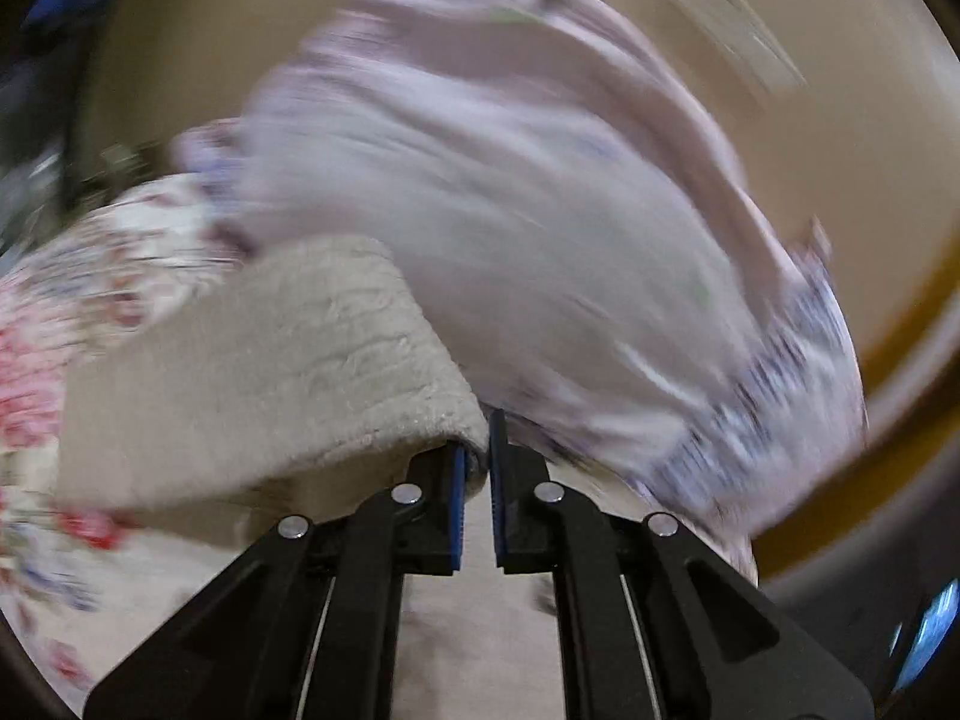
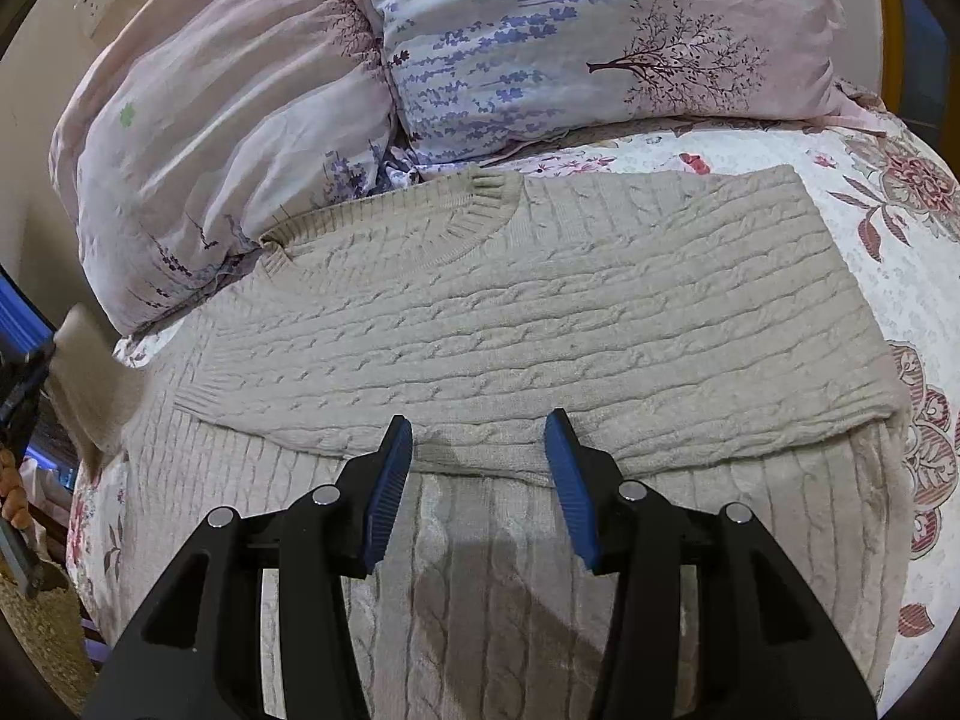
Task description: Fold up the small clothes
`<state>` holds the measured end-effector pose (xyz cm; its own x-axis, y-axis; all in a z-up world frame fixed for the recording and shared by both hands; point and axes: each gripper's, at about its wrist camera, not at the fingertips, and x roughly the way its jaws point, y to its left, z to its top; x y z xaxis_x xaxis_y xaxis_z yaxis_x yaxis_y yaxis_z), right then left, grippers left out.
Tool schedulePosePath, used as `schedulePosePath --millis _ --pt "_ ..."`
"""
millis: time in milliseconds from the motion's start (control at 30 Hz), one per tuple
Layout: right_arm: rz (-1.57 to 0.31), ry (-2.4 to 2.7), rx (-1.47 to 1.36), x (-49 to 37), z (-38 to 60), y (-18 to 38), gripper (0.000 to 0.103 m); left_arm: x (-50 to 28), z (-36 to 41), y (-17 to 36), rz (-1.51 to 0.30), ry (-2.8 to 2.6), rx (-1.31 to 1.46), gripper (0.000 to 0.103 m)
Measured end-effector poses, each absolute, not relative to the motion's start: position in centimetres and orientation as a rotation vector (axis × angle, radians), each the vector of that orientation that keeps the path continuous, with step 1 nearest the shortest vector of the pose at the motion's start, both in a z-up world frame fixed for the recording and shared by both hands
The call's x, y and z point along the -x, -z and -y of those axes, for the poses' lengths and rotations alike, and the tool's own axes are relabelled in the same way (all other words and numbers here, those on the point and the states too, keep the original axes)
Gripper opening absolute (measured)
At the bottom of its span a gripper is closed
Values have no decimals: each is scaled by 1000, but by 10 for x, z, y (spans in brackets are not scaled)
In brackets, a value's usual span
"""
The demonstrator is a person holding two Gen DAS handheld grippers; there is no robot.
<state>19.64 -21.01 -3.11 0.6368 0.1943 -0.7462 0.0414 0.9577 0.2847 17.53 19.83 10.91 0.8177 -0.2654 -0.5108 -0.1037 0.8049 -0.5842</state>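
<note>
1. Already partly folded, the beige cable-knit sweater is lying across the floral bedsheet, filling the middle of the right wrist view; one layer is doubled over the body, its folded edge running from about 9 o'clock to 3 o'clock just ahead of the right tongs.
2. The ribbed neckline is sitting toward 12 o'clock, touching the lavender-print pillows stacked behind it.
3. The right gripper is hovering over the folded edge with its blue pads standing moderately apart; no cloth is between them, so it is holding nothing.
4. The left gripper is pinching a beige sleeve or side flap of the sweater, its pads nearly together with the knit caught between them near the tips. In the left wrist view the flap is spreading out toward 10 o'clock, and the blur there suggests quick motion.
5. In the right wrist view that same lifted flap is showing at 9 o'clock, raised off the bed at the sweater's left side.
6. Judging progress: one fold is looking done, and a second, bringing the left part across, is seemingly under way. Laying it flat and the final halving are probably remaining.
</note>
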Motion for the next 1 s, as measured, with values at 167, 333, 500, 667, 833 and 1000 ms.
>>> schedulePosePath --millis 167,333,500,667,833,1000 --pt "-879 -103 -303 -194 213 33 48 -200 -84 -88 -722 334 488 6" --pt "-879 -112 -307 -187 219 32 48 -204 -16 -42 -885 437 394 9" --pt "-839 -111 -260 -178 224 18 48 -193 -30 -28 -919 457 475 30" --pt "-769 -309 -113 -172 178 0 48 -176 -78 -30 -881 437 613 44" --pt "-713 -553 124 -183 94 -19 48 -166 -131 -18 -873 292 718 44" --pt "-706 -647 361 -204 21 -6 47 -165 -149 -5 -891 239 774 42"
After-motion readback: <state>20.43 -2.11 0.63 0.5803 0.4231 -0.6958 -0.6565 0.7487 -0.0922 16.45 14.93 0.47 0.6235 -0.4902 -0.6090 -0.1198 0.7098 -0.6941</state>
